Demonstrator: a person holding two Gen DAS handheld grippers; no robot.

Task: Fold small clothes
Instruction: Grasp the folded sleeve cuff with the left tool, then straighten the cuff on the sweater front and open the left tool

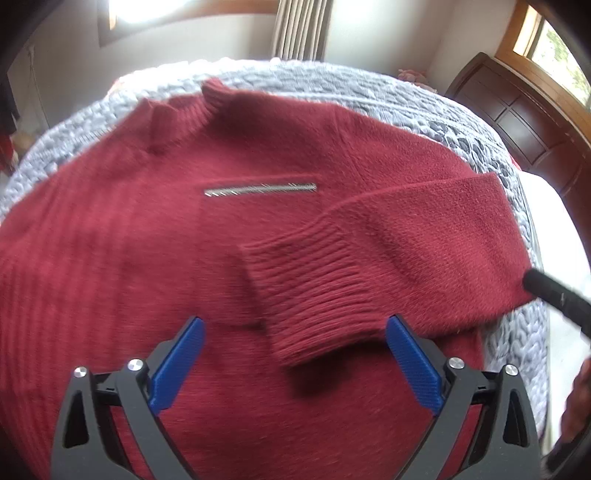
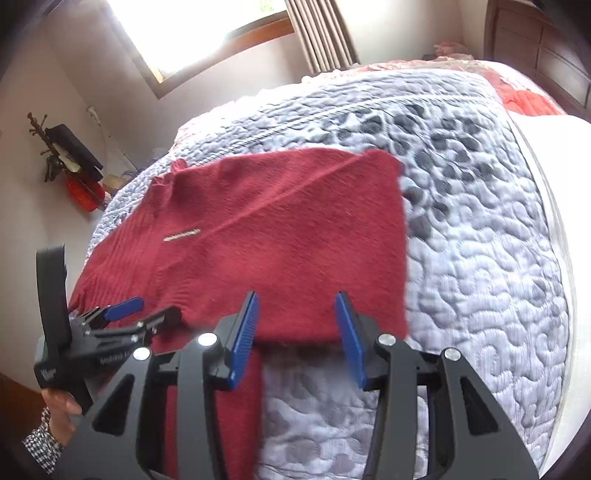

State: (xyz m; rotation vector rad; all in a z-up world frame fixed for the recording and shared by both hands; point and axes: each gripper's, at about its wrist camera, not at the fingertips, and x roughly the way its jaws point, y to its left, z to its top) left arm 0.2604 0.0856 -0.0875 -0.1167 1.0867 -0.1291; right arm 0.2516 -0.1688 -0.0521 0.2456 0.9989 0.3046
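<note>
a: where's the sweater [image 1: 155, 229] sitting for you?

b: the red sweater lies flat on the grey quilted bedspread [image 2: 480, 229], collar [image 1: 173, 110] pointing away from you toward the far wall. one sleeve [image 1: 388, 251] is folded across the chest, its ribbed cuff [image 1: 314, 295] ending just below the small silver label [image 1: 260, 189].

a: and your left tongs?

b: your left gripper [image 1: 293, 332] hovers over the lower body of the sweater with its blue pads [image 1: 177, 365] spread wide; the cuff lies between and just ahead of them, and nothing is pinched.

a: the right one?

b: your right gripper [image 2: 299, 306] is also parted, pads [image 2: 242, 339] either side of the folded sleeve's edge near the sweater's side. i can't tell whether the tips touch the knit, but they aren't clamped on it.

a: anything else in sight?

b: from the right wrist view you can see your left hand [image 2: 59, 406] in a checked cuff holding the other tool, low at the left. a window [image 2: 192, 29] and a curtain [image 2: 321, 33] stand behind the bed.
</note>
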